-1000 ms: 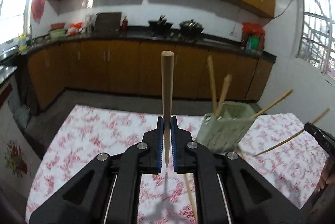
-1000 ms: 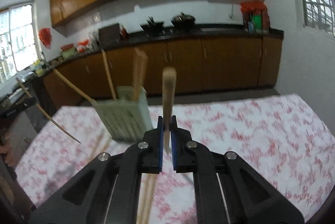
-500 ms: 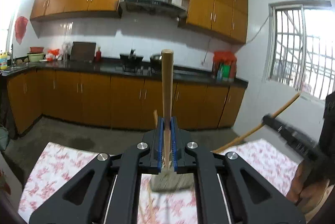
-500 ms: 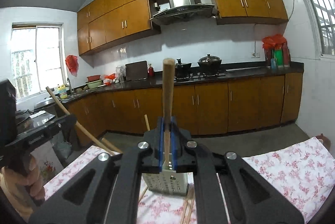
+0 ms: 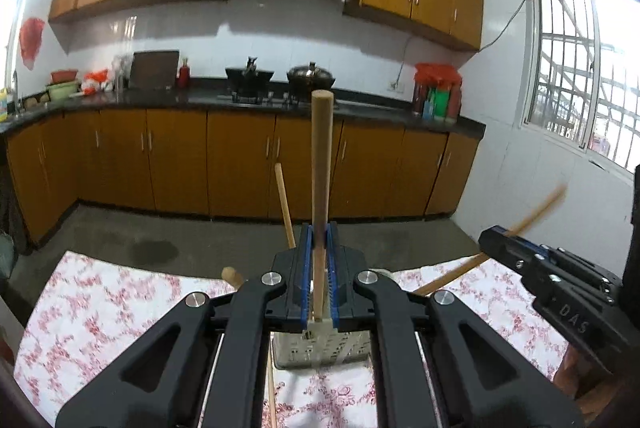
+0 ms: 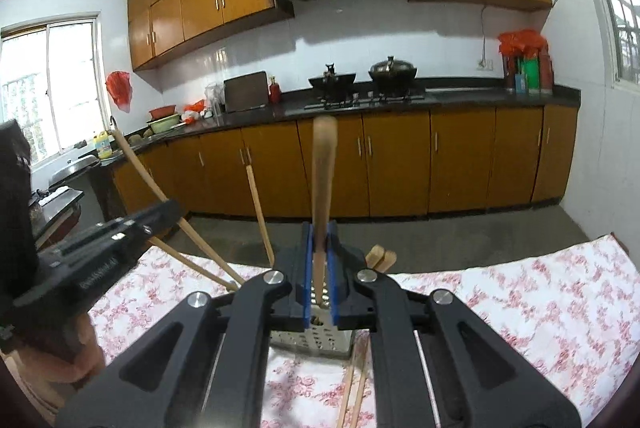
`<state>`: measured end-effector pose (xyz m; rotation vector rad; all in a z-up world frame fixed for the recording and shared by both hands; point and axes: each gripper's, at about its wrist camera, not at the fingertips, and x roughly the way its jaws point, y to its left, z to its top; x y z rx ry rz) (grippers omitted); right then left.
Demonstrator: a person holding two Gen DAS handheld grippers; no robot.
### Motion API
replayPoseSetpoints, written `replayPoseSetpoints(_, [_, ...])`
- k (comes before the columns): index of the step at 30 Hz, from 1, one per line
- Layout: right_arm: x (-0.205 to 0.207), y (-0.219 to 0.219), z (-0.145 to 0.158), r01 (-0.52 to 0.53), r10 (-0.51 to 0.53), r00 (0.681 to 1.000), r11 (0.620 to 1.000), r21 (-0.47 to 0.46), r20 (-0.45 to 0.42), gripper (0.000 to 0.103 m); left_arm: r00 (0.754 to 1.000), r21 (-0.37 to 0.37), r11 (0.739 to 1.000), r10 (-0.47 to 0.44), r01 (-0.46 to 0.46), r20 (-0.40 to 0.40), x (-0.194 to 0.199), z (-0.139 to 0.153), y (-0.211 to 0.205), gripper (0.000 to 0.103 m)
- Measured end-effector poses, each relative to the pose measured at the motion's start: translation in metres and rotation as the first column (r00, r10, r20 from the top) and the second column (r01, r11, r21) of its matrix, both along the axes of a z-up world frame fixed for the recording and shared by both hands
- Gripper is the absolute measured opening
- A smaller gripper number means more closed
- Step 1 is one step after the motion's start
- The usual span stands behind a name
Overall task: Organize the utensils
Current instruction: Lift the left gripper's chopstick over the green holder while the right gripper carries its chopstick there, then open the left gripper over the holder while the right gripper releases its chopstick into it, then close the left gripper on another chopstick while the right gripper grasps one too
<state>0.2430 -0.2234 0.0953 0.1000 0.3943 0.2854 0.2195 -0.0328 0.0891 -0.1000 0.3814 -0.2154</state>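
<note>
My left gripper (image 5: 319,268) is shut on a wooden chopstick (image 5: 320,164) that stands upright between its blue pads. Right below it sits the pale green utensil holder (image 5: 320,352), with another stick (image 5: 284,204) leaning in it. My right gripper (image 6: 320,268) holds a second wooden chopstick (image 6: 323,180), blurred, and its jaws are starting to open with the stick still between the pads. It hovers over the same holder (image 6: 316,342). Each gripper shows in the other's view: the right gripper (image 5: 560,288) and the left gripper (image 6: 100,248).
A floral tablecloth (image 6: 540,308) covers the table. Loose chopsticks (image 6: 352,388) lie on it in front of the holder. A person's hand (image 6: 60,360) grips the left tool. Kitchen cabinets and a counter run along the far wall.
Both grippers came in over the holder from either side and tilted up, so the holder now sits beneath their fingers. Each still carries its chopstick; the right one's stick is now blurred.
</note>
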Motion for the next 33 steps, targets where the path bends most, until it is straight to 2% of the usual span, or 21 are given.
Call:
replayPoseSetpoints(2, [-0.002,0.002,0.001,-0.002,0.002,1.0,1.0,-0.003,0.007,0.017,1.0,-0.005,1.0,-0.004,0.004,-0.006,0.0,0.0,0.001,0.013])
replayPoseSetpoints(3, [-0.004,0.002,0.002,0.001,-0.001,1.0,1.0,-0.004,0.014,0.022,1.0,-0.008,1.0,-0.003,0.003,-0.005,0.0,0.0,0.002,0.023])
replayPoseSetpoints(4, [-0.007,0.002,0.005,0.001,0.0,1.0,1.0,-0.003,0.025,0.024,1.0,-0.015,1.0,0.001,-0.001,0.005,-0.004,0.003,0.004,0.038])
replayPoseSetpoints(6, [-0.014,0.0,0.01,0.004,-0.004,0.999,1.0,0.001,0.043,0.027,1.0,-0.022,1.0,0.005,-0.004,0.031,-0.011,0.007,0.007,0.047])
replayPoseSetpoints(11, [-0.04,-0.02,0.022,0.048,-0.05,0.995,0.999,0.025,0.089,0.03,0.998,-0.041,0.999,0.011,-0.009,0.061,-0.021,0.019,0.016,0.049])
replayPoseSetpoints(15, [-0.062,-0.042,0.017,0.109,-0.112,0.991,0.993,0.034,0.077,0.031,0.996,-0.055,0.998,0.032,-0.028,0.08,-0.035,0.023,0.029,0.052])
replayPoseSetpoints(18, [-0.076,-0.059,-0.005,0.169,-0.169,0.985,0.986,0.01,0.032,0.031,0.995,-0.058,0.997,0.063,-0.059,0.082,-0.053,0.018,0.045,0.052])
replayPoseSetpoints(20, [-0.074,-0.066,-0.029,0.178,-0.179,0.983,0.984,-0.006,-0.043,0.031,0.993,-0.046,0.995,0.095,-0.092,0.064,-0.06,0.006,0.056,0.052])
replayPoseSetpoints(23, [-0.063,-0.063,-0.082,0.144,-0.149,0.964,0.989,-0.04,-0.22,0.03,0.99,0.008,0.991,0.137,-0.137,-0.036,-0.06,-0.031,0.065,0.052])
replayPoseSetpoints(24, [-0.057,-0.057,-0.109,0.105,-0.114,0.948,0.993,-0.045,-0.297,0.026,0.985,0.03,0.989,0.148,-0.146,-0.089,-0.056,-0.048,0.066,0.052])
replayPoseSetpoints(26, [-0.053,-0.045,-0.141,0.051,-0.067,0.921,0.997,-0.054,-0.383,0.02,0.97,0.056,0.987,0.161,-0.153,-0.182,-0.049,-0.076,0.067,0.05])
replayPoseSetpoints(29, [-0.052,-0.028,-0.172,0.008,-0.037,0.895,0.998,-0.066,-0.445,0.019,0.94,0.068,0.989,0.145,-0.131,-0.309,-0.042,-0.117,0.066,0.04])
replayPoseSetpoints(33, [-0.045,-0.015,-0.196,-0.014,-0.035,0.872,0.995,-0.096,-0.489,0.019,0.906,0.09,0.991,0.122,-0.094,-0.405,-0.037,-0.154,0.055,0.033])
